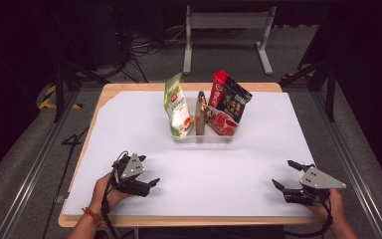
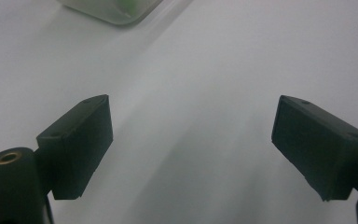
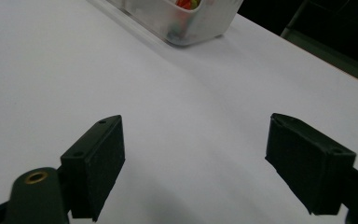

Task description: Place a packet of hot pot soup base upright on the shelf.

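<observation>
I am holding both tools low over the near edge of the counter (image 1: pixel 129 112), which is covered with a smooth white sheet. The left tool (image 1: pixel 151 183) is gaping wide with nothing between its jaws, and the right tool (image 1: pixel 284 175) is spread just as wide and is also gripping nothing. The clear plastic tray (image 1: pixel 204 138) is sitting well apart from both, toward the far middle of the counter. Packets are standing in it: a green and white pouch (image 1: pixel 176 105) at its left end, a slim brown packet (image 1: pixel 201 113) upright in the middle, and a red and black bag (image 1: pixel 230 97) leaning above a red packet (image 1: pixel 222 122) at its right end.

I am judging the main risk to be the tray itself. It is looking light and slick on the smooth sheet, so a sideways nudge from a jaw would probably be sliding it away rather than letting me grasp anything. The packets are soft, crinkly film, tall and loosely propped; pinching one near its top could be folding it over or dragging its neighbour out too. The brown packet is wedged close between the others, so wide jaws could be catching two at once. The flat black pads (image 2: pixel 81 147) are looking matte and blocky, decent for thin film if I am closing squarely.
</observation>
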{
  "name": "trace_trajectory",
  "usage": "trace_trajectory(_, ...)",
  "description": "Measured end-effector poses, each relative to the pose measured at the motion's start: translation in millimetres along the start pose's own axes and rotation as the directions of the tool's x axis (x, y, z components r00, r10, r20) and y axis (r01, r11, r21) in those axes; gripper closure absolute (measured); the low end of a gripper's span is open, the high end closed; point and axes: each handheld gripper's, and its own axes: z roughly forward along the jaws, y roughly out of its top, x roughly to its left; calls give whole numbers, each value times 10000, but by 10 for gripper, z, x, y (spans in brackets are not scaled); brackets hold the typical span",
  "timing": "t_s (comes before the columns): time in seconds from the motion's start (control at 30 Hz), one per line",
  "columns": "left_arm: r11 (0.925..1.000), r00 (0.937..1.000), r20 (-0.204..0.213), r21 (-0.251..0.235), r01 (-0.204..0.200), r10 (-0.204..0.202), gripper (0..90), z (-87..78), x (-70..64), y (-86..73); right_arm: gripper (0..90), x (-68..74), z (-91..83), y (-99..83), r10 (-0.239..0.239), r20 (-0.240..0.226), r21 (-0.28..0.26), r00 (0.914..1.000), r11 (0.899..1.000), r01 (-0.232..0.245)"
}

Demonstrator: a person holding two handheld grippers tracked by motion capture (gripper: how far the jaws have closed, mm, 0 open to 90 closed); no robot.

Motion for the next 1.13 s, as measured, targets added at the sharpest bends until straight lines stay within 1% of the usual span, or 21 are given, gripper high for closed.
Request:
trace_trajectory(0.17,10000,10000,-18,15,48,-48,131,9,3,2,198,2,21,-7,-52,2,85,10000,10000,52)
trace_trajectory(0.37,10000,10000,-38,26,45,-44,131,8,-6,4,198,0,20,-7,-84,25,57,10000,9999,84)
trace_trajectory(0.53,9998,9998,-36,29,188,-188,131,9,8,-7,198,-4,28,-8,-32,20,67,10000,10000,32)
trace_trajectory(0.7,10000,10000,-65,46,66,-65,131,8,9,-2,198,-9,43,-19,-95,25,131,10000,9999,94)
trace_trajectory(0.9,10000,9999,-56,45,86,-86,132,6,10,-8,198,-8,41,-13,-97,6,93,10000,9999,97)
trace_trajectory(0.97,10000,10000,-85,33,16,-15,132,1,10,-5,198,-10,39,-12,-65,-11,85,10000,9999,65)
trace_trajectory(1.13,10000,10000,-90,19,16,-16,132,5,18,-3,197,-27,40,-17,99,24,55,9999,9999,-99)
